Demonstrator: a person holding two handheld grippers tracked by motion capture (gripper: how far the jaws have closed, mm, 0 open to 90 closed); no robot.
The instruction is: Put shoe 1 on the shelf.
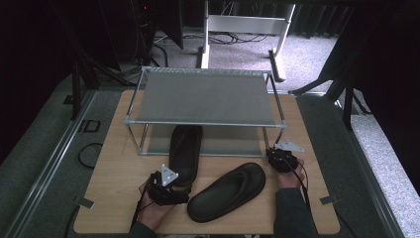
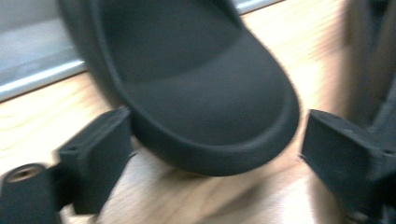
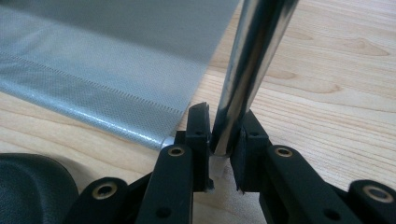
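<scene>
- The shoe rack (image 1: 205,96) stands at the far half of the table (image 1: 114,193); everything below is placed against it
- The right gripper (image 3: 219,140) is pinching the rack's front right leg (image 3: 247,70) low down, jaws closed on the chrome tube just above its foot; in the high view it sits at that same corner (image 1: 281,157)
- One black sandal (image 1: 185,148) lies with its toe under the rack's lower shelf (image 3: 93,70), heel sticking out toward the person
- The left gripper (image 2: 212,154) has its jaws spread wide on either side of that heel, apparently not yet touching it
- The second sandal (image 1: 227,192) lies slantwise in front of the rack, clear of it
- Judged step: steady the rack and slide the first sandal further in
- To do it well: keep the leg clamped so the rack cannot skate, close squarely on the heel rim, push straight along the shelf, low, so the toe does not catch the front rail
</scene>
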